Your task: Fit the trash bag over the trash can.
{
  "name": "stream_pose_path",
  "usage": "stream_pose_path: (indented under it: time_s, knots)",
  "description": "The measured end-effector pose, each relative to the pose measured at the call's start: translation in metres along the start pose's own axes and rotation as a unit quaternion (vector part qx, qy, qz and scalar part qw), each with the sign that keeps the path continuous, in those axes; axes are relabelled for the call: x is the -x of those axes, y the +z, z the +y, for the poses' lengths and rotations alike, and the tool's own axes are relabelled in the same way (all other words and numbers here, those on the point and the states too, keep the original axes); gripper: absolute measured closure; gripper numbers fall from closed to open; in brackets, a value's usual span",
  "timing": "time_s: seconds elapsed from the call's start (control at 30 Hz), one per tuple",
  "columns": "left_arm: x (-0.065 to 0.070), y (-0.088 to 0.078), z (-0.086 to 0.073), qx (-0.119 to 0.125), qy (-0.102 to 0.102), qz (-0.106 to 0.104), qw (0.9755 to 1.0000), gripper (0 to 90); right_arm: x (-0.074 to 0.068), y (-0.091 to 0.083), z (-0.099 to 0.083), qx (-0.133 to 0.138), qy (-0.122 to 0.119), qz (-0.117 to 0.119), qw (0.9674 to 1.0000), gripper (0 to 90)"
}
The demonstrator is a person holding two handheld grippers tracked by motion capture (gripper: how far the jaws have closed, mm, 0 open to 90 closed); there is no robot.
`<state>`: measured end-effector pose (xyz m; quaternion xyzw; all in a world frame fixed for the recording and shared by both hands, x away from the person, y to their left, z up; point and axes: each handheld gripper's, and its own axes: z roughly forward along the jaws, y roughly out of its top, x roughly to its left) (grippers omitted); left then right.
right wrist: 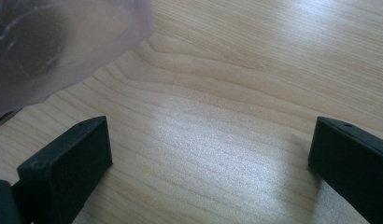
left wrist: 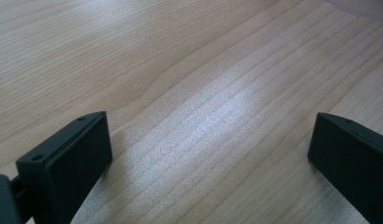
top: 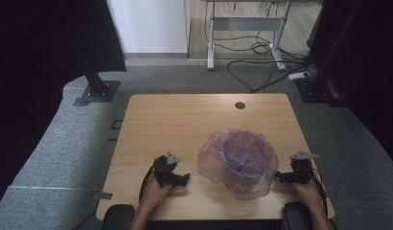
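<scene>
— How did the jaws stand?

— Both pairs were spread wide, with nothing between them but bare wood. The left gripper (left wrist: 210, 154) hung low over the table (left wrist: 180, 70), and so did the right gripper (right wrist: 210, 154).

— And the thing they were near?

— A translucent purple plastic bag (top: 238, 162), puffed up with its mouth open to the top, sat on the near half of the table (top: 175, 120). The right gripper (top: 280, 177) was just beside its right edge, and I couldn't tell whether it touched. In the right gripper view the bag (right wrist: 54, 42) lay past the left jaw.

— The left one?

— The left gripper (top: 185, 179) sat a little apart from the bag's left side, pointing toward it. A hand (top: 154, 194) held it from below.
</scene>
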<state>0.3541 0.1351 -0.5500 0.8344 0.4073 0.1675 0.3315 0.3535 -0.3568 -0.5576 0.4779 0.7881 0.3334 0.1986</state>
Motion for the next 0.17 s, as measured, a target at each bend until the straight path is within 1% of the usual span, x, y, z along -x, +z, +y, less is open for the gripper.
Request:
stream_pose_path:
  time_s: [0.17]
  knots:
    - [0.0002, -0.0001, -0.0001, 0.0, 0.0, 0.0, 1.0, 0.0, -0.0003, -0.0002, -0.0004, 0.0, 0.002, -0.001, 1.0, 0.0]
